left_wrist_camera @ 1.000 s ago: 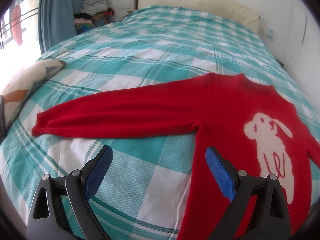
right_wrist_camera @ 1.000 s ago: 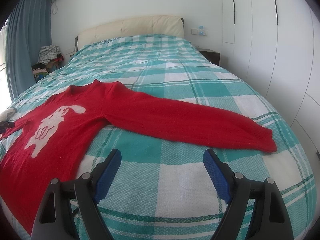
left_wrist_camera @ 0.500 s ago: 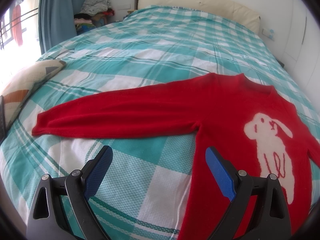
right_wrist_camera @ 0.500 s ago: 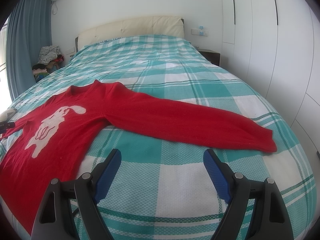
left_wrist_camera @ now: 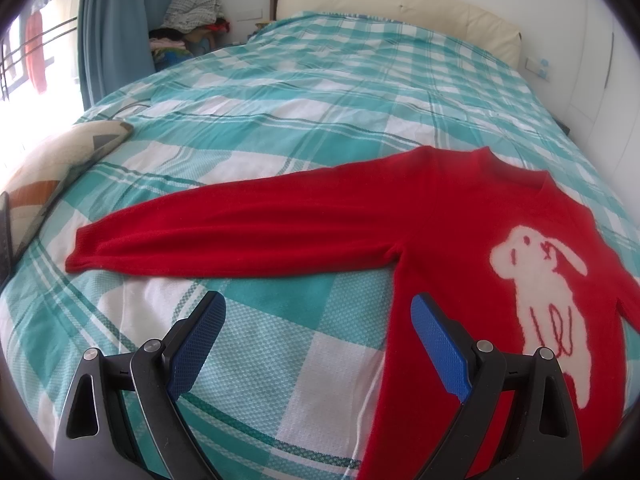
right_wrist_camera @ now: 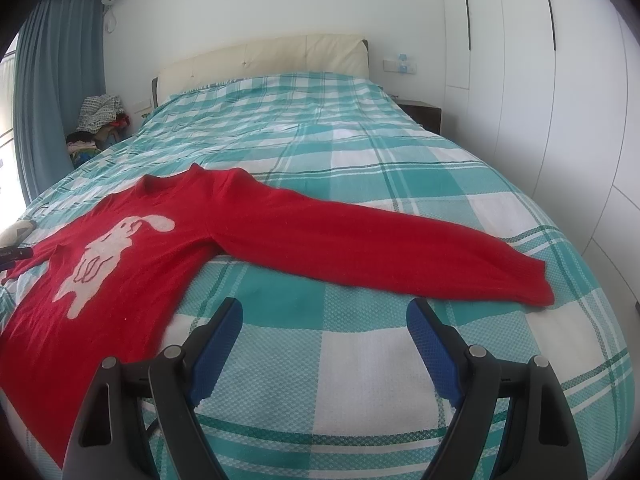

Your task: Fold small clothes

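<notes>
You get bright, even daylight in both views, coming from the blown-out white window [left_wrist_camera: 24, 60] at the far left beside the blue curtain [left_wrist_camera: 116, 28]. Shadows on the teal-and-white checked bedspread [right_wrist_camera: 360, 152] stay soft and faint. Your fisheye lenses bend the white wardrobe doors [right_wrist_camera: 540, 60] and darken every corner; the centre stays sharp, the edges slightly soft.

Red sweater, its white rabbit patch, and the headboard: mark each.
red sweater [left_wrist_camera: 280, 228], left wrist view, mid-sleeve.
white rabbit patch [left_wrist_camera: 548, 300], left wrist view, its body.
headboard [right_wrist_camera: 272, 56], right wrist view, cushioned front.
</notes>
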{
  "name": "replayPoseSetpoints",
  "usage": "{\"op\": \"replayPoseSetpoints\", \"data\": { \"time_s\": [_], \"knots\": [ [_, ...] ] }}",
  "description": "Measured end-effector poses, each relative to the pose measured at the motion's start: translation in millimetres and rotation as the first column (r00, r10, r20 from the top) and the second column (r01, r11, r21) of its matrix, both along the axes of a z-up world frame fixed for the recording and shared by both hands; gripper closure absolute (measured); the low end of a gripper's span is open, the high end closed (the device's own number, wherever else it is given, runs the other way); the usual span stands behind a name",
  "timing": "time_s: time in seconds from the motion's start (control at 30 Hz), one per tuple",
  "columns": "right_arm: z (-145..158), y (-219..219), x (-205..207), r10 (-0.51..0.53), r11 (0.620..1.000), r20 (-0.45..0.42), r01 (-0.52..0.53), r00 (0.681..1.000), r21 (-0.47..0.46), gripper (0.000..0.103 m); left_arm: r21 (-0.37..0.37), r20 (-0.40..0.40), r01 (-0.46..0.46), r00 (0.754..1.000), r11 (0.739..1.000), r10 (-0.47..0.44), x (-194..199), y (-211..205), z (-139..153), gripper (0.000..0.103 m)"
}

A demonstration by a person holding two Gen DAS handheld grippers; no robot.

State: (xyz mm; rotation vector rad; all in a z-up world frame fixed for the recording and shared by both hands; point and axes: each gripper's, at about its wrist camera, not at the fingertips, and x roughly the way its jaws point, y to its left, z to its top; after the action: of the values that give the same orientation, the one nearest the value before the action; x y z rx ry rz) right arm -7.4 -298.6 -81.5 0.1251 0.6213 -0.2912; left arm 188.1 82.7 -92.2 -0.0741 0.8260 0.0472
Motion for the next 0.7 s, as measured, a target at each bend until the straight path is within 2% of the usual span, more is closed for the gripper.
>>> {"op": "replayPoseSetpoints", "data": {
  "time_s": [0.7],
  "knots": [
    [-0.3, -1.1, -1.8, -0.001, 1.0, 0.006, 0.001, 1.0, 0.003, 0.02, 0.0, 0.001, 0.001, 1.0, 1.0, -0.001, -0.5, 0.0, -0.4, 0.008]
  ]
}}
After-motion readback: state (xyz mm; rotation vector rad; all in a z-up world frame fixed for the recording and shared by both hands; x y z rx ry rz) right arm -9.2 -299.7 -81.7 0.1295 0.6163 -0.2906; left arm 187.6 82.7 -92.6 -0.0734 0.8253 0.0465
